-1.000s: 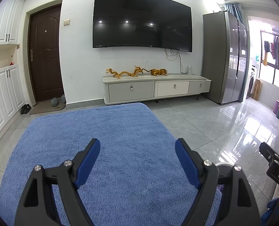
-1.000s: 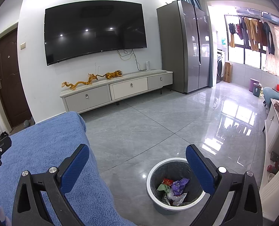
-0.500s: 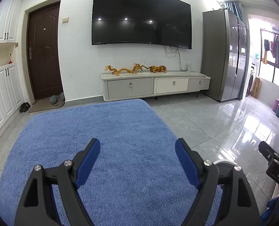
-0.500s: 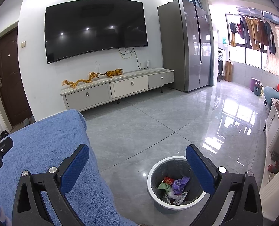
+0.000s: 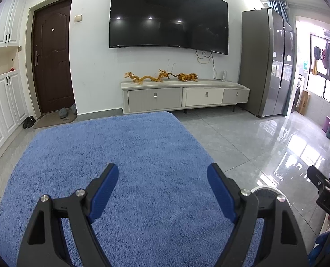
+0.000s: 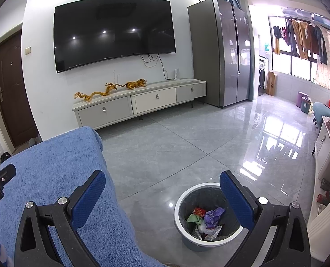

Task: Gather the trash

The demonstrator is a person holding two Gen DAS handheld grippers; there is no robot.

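Observation:
A grey waste bin with a white rim (image 6: 187, 194) stands on the tiled floor just right of a blue rug (image 6: 53, 178). Crumpled wrappers (image 6: 206, 219) in red, green, purple and clear plastic lie inside it. My right gripper (image 6: 162, 192) hangs open above the floor beside the bin, empty, its right finger (image 6: 237, 201) overlapping the bin's rim. My left gripper (image 5: 162, 189) is open and empty over the blue rug (image 5: 111, 155). The bin's rim (image 5: 266, 188) peeks out behind its right finger. I see no loose trash on the rug.
A low TV cabinet (image 5: 185, 95) with golden figurines stands against the far wall under a big television (image 5: 168, 17). A grey fridge (image 5: 267, 66) is at the right, a brown door (image 5: 51, 60) at the left. White furniture (image 6: 327, 178) stands close on the right.
Both views have tilted slightly upward and the room has shifted a little lower in frame. Both grippers stay open and empty.

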